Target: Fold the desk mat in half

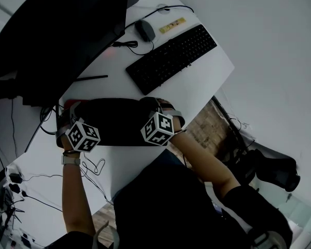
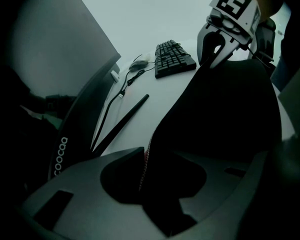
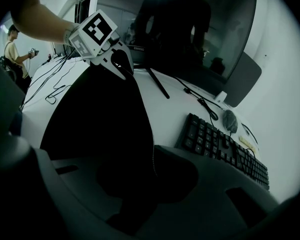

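Two handheld grippers pinch a black desk mat (image 1: pixel 116 121): left gripper (image 1: pixel 70 112) at its left end, right gripper (image 1: pixel 158 108) at its right. Both sets of fingers (image 2: pixel 80 184) are nearly closed on it. It stretches between them over the white desk (image 1: pixel 207 82), nearer than the keyboard (image 1: pixel 171 57).

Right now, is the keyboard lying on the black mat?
No, the keyboard lies on the white desk, apart from the mat.
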Tool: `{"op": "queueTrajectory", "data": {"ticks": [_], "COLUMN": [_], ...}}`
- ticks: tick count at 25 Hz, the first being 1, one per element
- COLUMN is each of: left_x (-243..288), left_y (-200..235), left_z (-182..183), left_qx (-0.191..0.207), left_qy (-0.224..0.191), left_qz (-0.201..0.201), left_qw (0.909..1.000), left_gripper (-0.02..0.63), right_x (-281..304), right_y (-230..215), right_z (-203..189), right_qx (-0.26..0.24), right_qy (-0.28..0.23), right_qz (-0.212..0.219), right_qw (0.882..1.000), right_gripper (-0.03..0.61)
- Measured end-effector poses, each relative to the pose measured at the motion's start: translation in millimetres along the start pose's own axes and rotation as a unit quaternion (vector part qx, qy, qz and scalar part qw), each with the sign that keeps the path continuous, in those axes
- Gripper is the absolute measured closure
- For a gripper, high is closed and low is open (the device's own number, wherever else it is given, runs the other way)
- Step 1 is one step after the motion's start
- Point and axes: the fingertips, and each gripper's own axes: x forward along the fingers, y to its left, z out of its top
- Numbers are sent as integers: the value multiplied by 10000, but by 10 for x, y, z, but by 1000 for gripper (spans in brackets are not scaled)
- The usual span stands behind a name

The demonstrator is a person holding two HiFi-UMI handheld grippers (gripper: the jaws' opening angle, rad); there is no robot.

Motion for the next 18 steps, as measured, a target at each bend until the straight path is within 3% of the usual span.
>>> {"op": "queueTrajectory", "data": {"ticks": [12, 18], "left_x": [40, 22], "left_y": [44, 94], "left_z": [-11, -15], "left_qx": [-28, -98], "left_qy": [-25, -47], "left_qz": [-107, -14], "left_qw": [9999, 9999], "left_gripper": [495, 457], "right_x": [64, 57], "right_y": [-57, -69], "right_z": [-20, -12], "right_qx": [166, 21], "right_qy": [-29, 7], "right_qz": [202, 174], "right_qw": [9997, 9998], "right_gripper": [469, 454]}}
